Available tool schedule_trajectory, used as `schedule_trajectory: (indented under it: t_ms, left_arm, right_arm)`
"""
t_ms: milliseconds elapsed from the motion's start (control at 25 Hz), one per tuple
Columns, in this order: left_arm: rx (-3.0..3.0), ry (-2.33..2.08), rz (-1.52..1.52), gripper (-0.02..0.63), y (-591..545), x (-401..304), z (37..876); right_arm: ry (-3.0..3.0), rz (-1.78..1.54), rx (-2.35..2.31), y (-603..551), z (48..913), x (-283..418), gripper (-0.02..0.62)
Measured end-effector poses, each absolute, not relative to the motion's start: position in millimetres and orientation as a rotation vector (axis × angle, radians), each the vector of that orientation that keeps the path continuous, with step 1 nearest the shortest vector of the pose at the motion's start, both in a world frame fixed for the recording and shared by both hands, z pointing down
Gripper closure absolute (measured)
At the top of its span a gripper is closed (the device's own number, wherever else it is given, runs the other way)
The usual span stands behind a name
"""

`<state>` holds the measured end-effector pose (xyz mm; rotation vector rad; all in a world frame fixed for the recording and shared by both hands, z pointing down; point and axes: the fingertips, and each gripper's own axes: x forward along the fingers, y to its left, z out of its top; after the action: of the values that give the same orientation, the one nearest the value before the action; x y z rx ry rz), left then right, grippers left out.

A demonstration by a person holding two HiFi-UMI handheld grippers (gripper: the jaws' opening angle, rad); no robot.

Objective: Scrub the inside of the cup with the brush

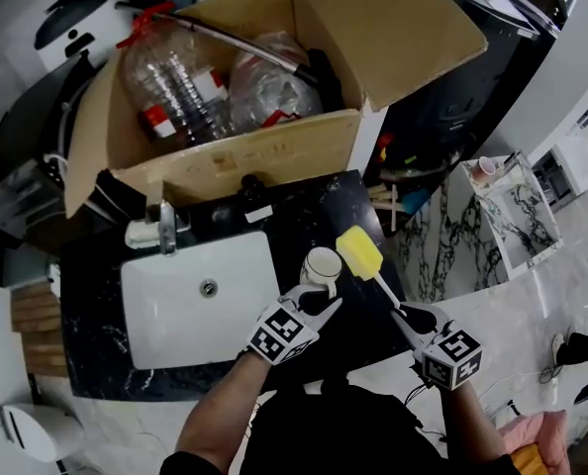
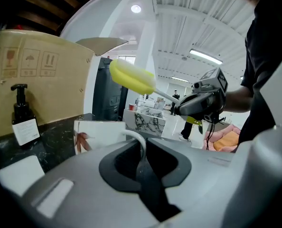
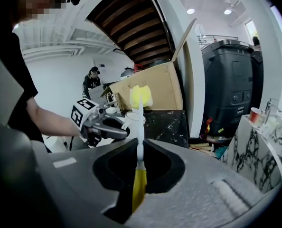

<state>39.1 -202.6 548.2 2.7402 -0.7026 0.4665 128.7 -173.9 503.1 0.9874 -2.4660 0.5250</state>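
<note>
A white cup (image 1: 322, 265) with a leaf print (image 2: 98, 134) stands on the black counter to the right of the sink. My left gripper (image 1: 319, 300) is shut on its curved handle, which runs up between the jaws (image 2: 143, 148). My right gripper (image 1: 405, 317) is shut on the thin white and yellow handle of the brush (image 3: 140, 148). The brush's yellow sponge head (image 1: 359, 251) hangs in the air just right of and above the cup's rim, outside the cup (image 2: 131, 77). The right gripper view shows the head (image 3: 141, 96) above the cup (image 3: 134, 120).
A white sink (image 1: 175, 325) with a chrome tap (image 1: 165, 228) lies left of the cup. Behind it stands an open cardboard box (image 1: 235, 156) holding plastic bottles. A black pump bottle (image 2: 23, 118) stands at the box's foot. The counter (image 1: 314, 201) ends right of the brush, with a marble-topped stand (image 1: 512, 216) beyond.
</note>
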Motion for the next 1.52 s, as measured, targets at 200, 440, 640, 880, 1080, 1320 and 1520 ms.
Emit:
schedule_trajectory:
  t_ms: [200, 440, 640, 880, 1080, 1320, 1520]
  left_arm:
    - [2.730, -0.712, 0.468, 0.543, -202.2, 30.2, 543.1]
    - [2.786, -0.623, 0.483, 0.543, -191.7, 27.5, 522.2]
    - [2.842, -0.622, 0.583, 0.543, -191.6, 29.4, 502.6]
    - [2.880, -0.642, 0.692, 0.543, -189.4, 36.6, 492.0]
    - [2.906, -0.607, 0.640, 0.541, -185.9, 42.5, 483.8]
    - [2.928, -0.610, 0.545, 0.546, -195.4, 36.4, 474.6]
    - [2.917, -0.587, 0.523, 0.545, -200.1, 31.4, 483.4]
  right_arm:
    - [-2.432, 0.440, 0.853, -180.6, 512.7, 133.1, 0.560]
    - [-2.390, 0.297, 0.679, -193.2, 515.6, 135.9, 0.560]
    - [-2.330, 0.090, 0.533, -212.1, 507.2, 144.7, 0.560]
    - [-2.120, -0.325, 0.260, -244.9, 474.9, 155.2, 0.560]
    - [-1.906, -0.608, 0.127, -266.6, 446.7, 142.3, 0.560]
    - [-1.848, -0.801, 0.133, -277.9, 420.4, 115.4, 0.560]
    - [-1.758, -0.850, 0.042, -271.3, 425.9, 112.3, 0.560]
